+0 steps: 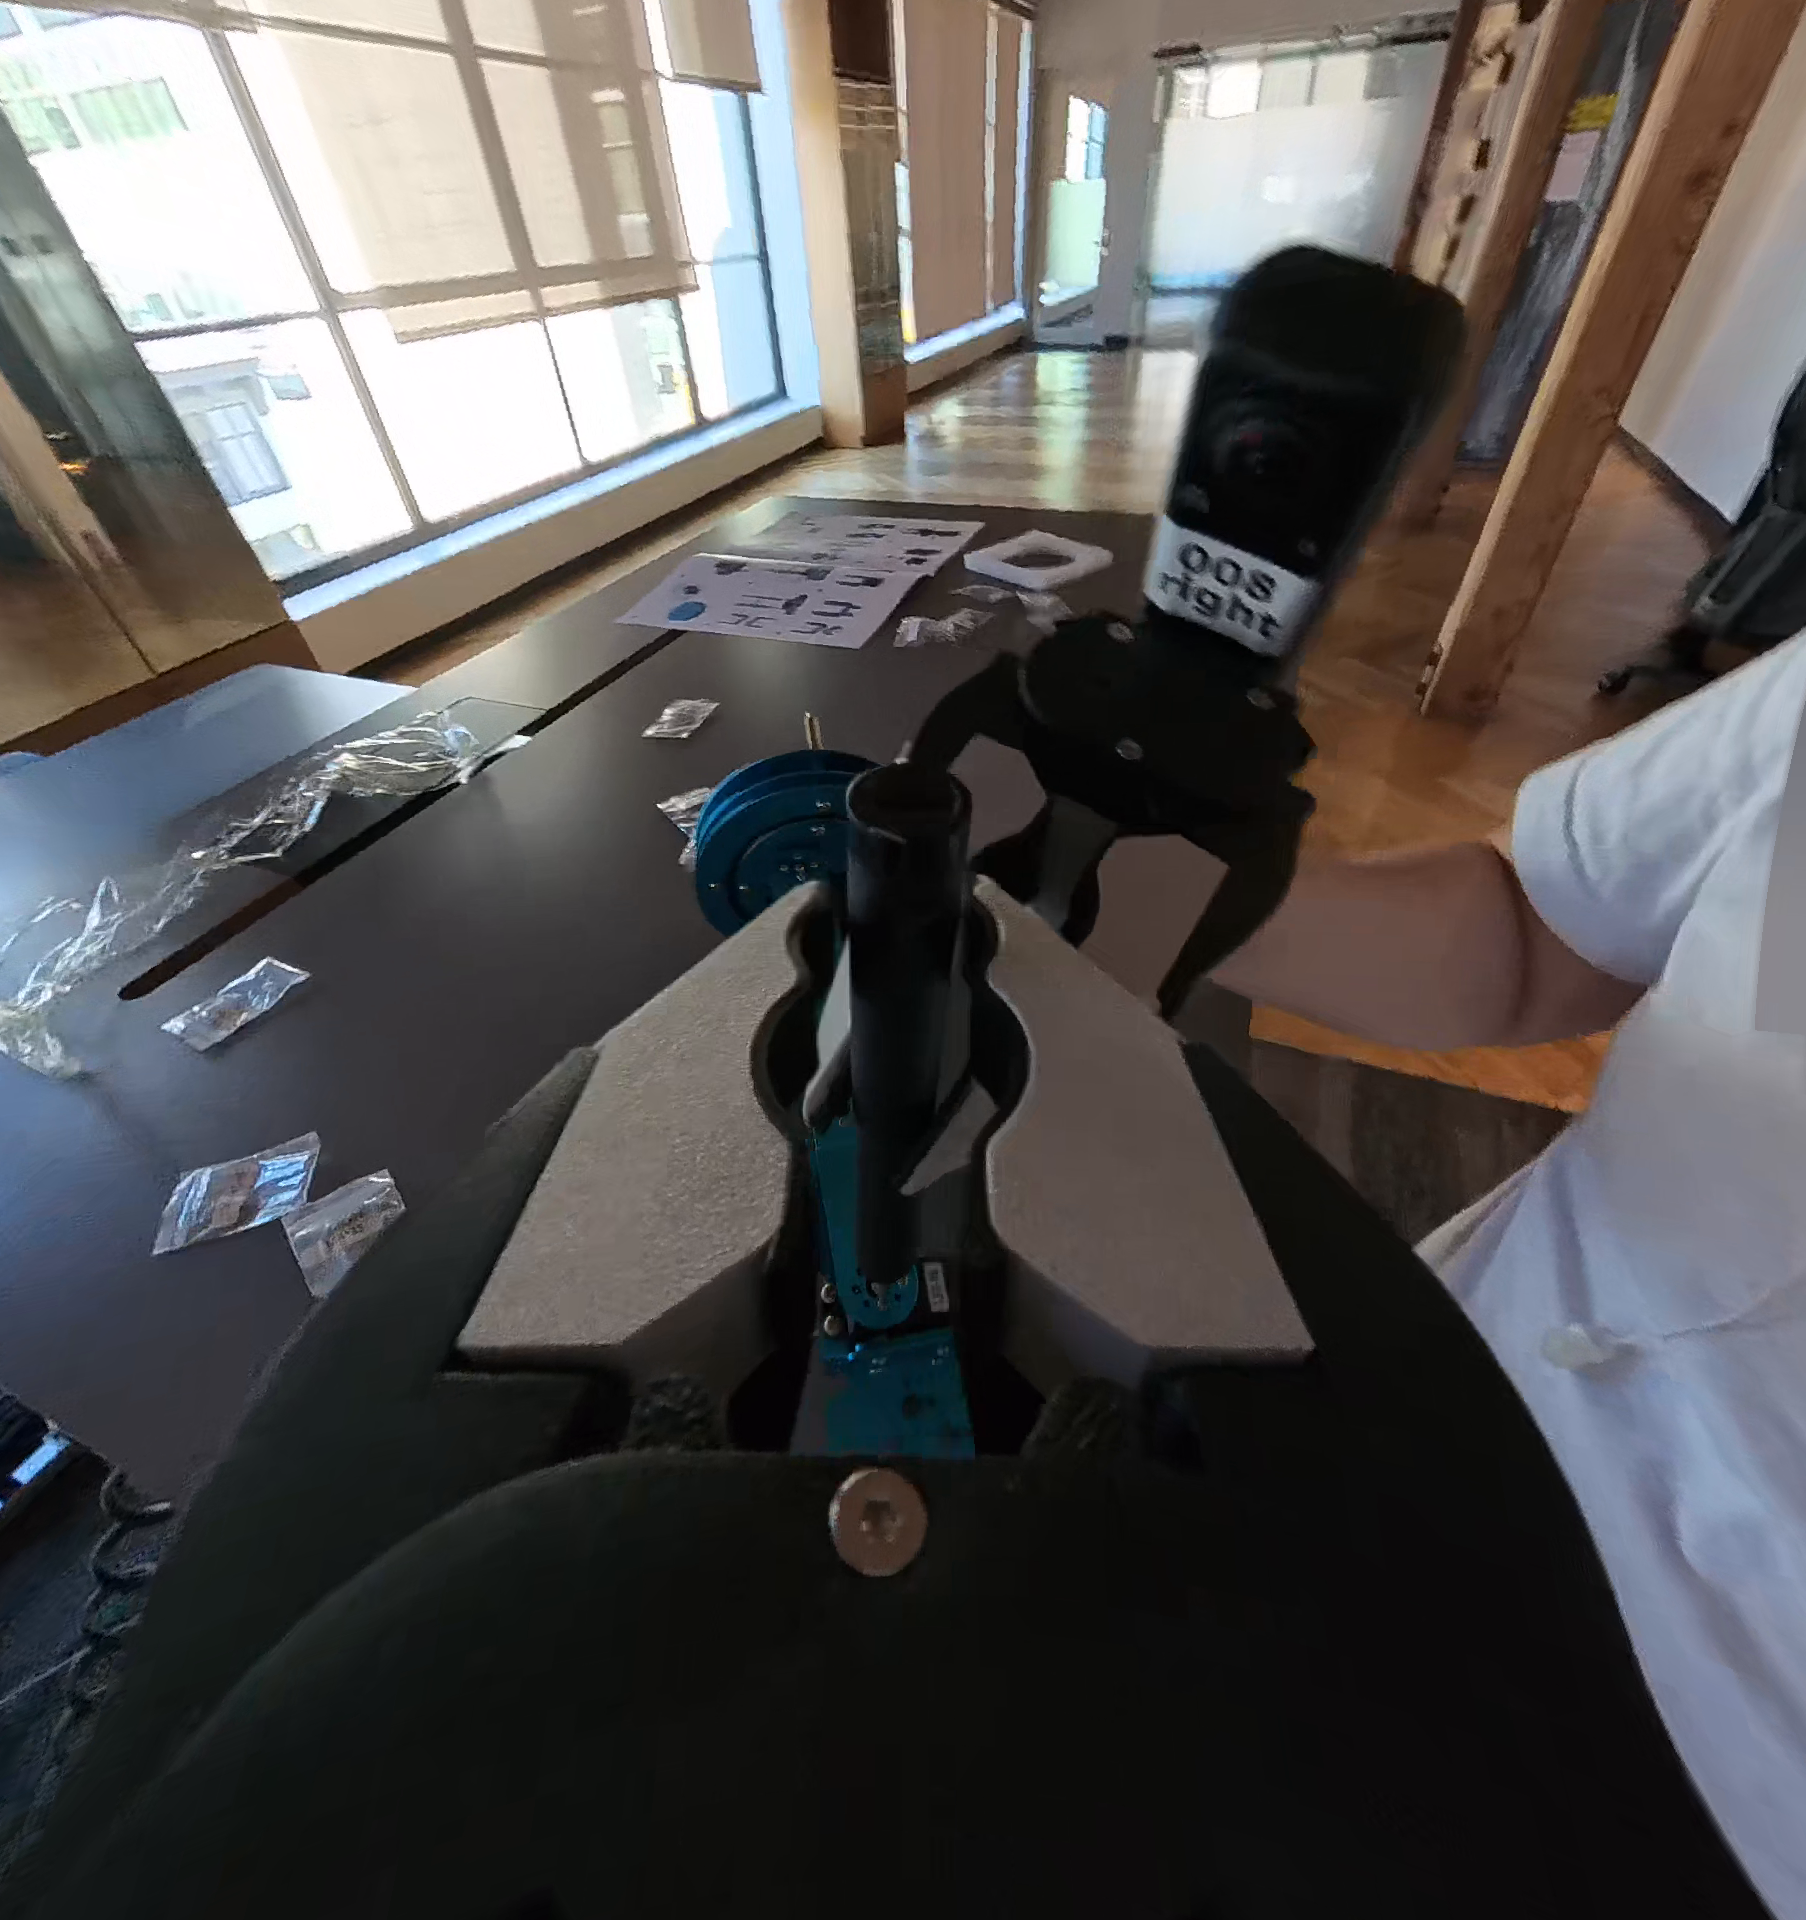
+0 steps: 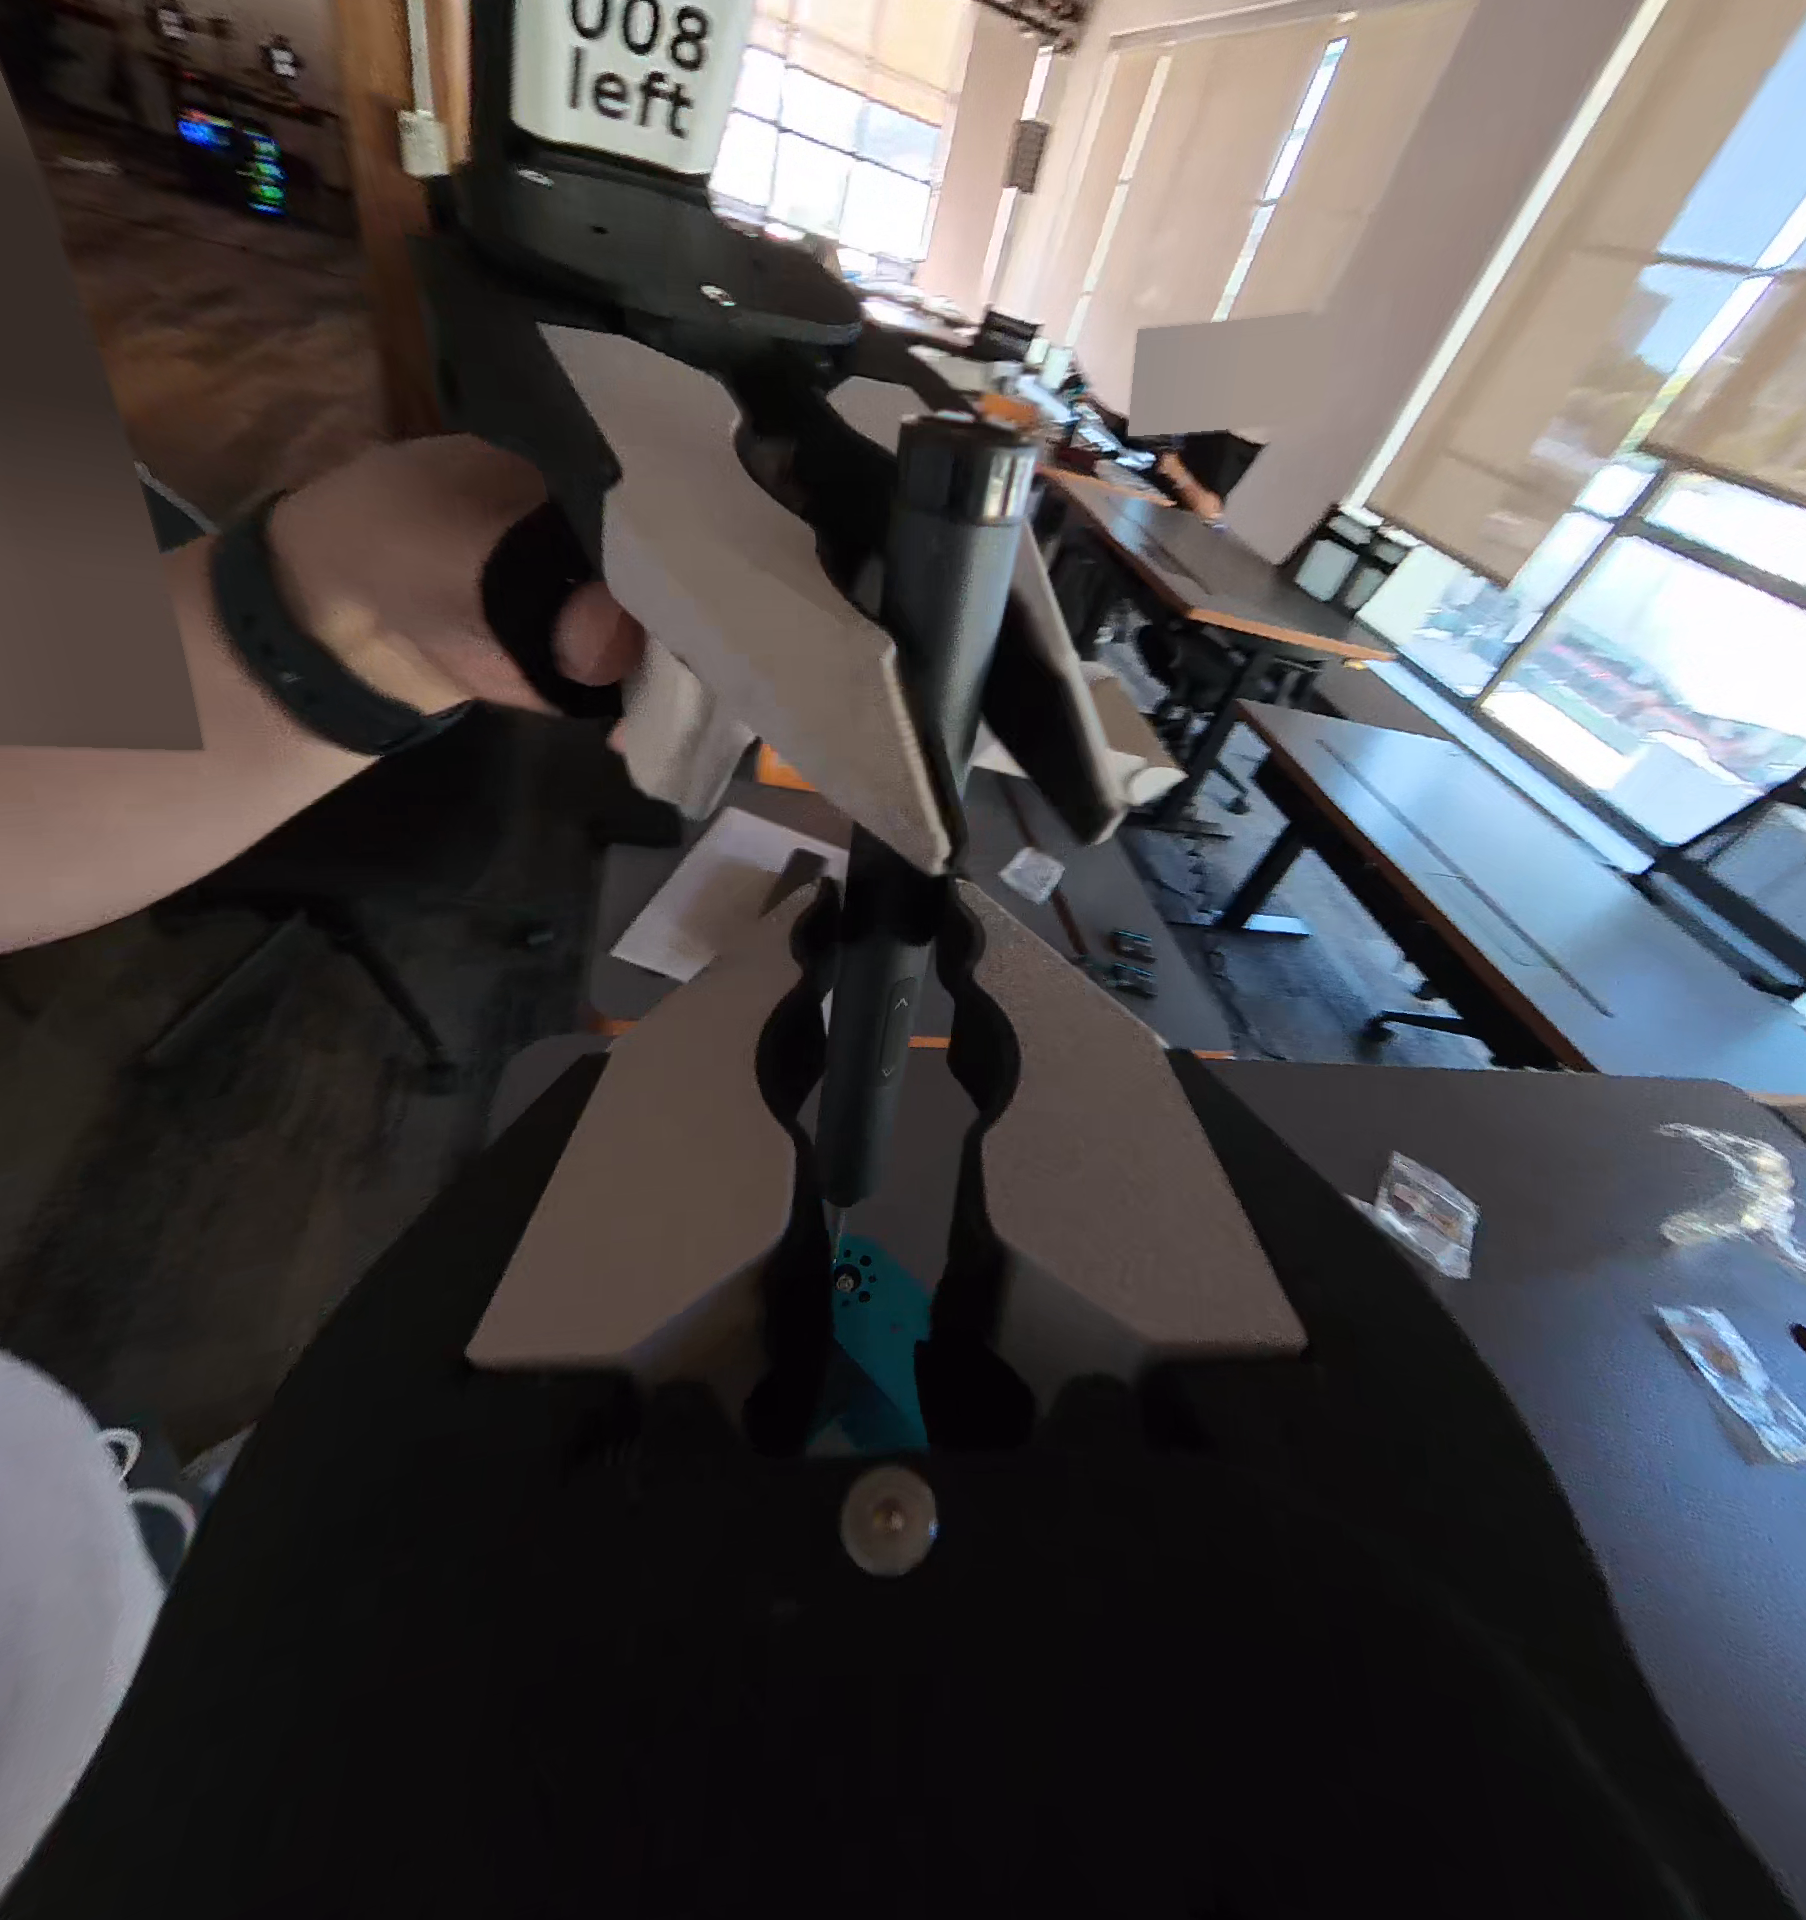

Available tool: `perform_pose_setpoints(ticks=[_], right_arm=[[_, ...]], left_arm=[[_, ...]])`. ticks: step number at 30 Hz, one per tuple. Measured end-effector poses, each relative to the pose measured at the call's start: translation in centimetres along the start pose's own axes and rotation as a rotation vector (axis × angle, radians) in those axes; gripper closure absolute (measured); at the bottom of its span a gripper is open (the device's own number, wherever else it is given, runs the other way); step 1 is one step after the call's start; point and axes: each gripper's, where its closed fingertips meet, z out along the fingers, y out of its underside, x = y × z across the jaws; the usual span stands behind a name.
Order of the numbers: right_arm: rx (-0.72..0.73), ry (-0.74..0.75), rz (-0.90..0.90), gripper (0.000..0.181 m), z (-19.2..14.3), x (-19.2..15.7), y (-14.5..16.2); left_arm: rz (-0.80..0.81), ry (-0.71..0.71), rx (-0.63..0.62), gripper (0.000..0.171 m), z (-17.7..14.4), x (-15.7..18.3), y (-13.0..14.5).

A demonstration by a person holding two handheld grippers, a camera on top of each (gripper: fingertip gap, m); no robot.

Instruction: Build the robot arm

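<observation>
My left gripper (image 1: 894,914) is shut on a dark cylindrical power screwdriver (image 1: 899,997) and holds it upright. Its tip meets a blue metal part (image 1: 883,1351) below, next to a blue wheel (image 1: 764,852) on the dark table (image 1: 411,935). In the right wrist view the left gripper (image 2: 982,821) clamps the screwdriver (image 2: 956,623) partway up its body. My right gripper (image 2: 894,904) is open, with its fingers close on either side of the screwdriver's lower body. The blue part (image 2: 873,1320) shows between them. The right gripper (image 1: 1138,748) also shows in the left wrist view, blurred, behind the screwdriver.
Small clear bags of parts (image 1: 239,1190) and crumpled clear plastic wrap (image 1: 286,800) lie on the table. Printed sheets (image 1: 795,592) and a white foam frame (image 1: 1034,561) lie at its far end. More bags (image 2: 1424,1226) lie to the right. Other desks (image 2: 1450,831) stand by the windows. Left tips and right tips are each some 25 cm from the blue wheel (image 1: 764,852).
</observation>
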Motion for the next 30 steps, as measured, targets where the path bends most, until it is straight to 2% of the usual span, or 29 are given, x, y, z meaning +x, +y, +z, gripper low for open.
perform_pose_setpoints(ticks=[4,6,10,13,16,19,22,25,27,30], right_arm=[[0.001,0.122,0.022,0.163,-0.2,0.1,0.0],[-0.022,0.083,-0.005,0.162,-0.3,0.0,0.1],[-0.059,-0.095,-0.039,0.160,-0.4,-0.4,0.2],[-0.038,-0.096,-0.037,0.163,-0.3,-0.3,0.2],[-0.013,0.008,0.006,0.164,-0.4,0.1,0.2],[0.008,0.117,0.024,0.163,-0.5,0.1,0.2],[-0.019,0.107,-0.025,0.162,-0.6,-0.1,0.3],[-0.055,-0.044,-0.019,0.154,-0.6,-0.1,0.5],[-0.033,-0.160,-0.003,0.164,-0.6,-0.8,0.4],[0.001,-0.104,-0.001,0.164,-0.3,-0.4,0.4]], left_arm=[[0.011,-0.059,0.025,0.155,0.1,0.1,-0.1],[0.012,-0.012,0.024,0.155,0.1,0.3,-0.1],[0.015,0.117,0.013,0.156,0.1,0.6,0.0],[-0.024,0.156,0.027,0.155,0.1,0.7,0.0],[-0.057,0.030,0.037,0.144,0.1,0.0,0.1],[-0.002,-0.044,0.050,0.155,0.1,0.1,0.3],[0.028,0.021,0.028,0.155,0.2,0.5,0.4],[0.058,0.151,0.006,0.155,0.4,1.2,0.4],[0.098,0.238,0.015,0.155,0.5,1.8,0.4],[0.080,0.251,0.031,0.155,0.4,1.5,0.3]])
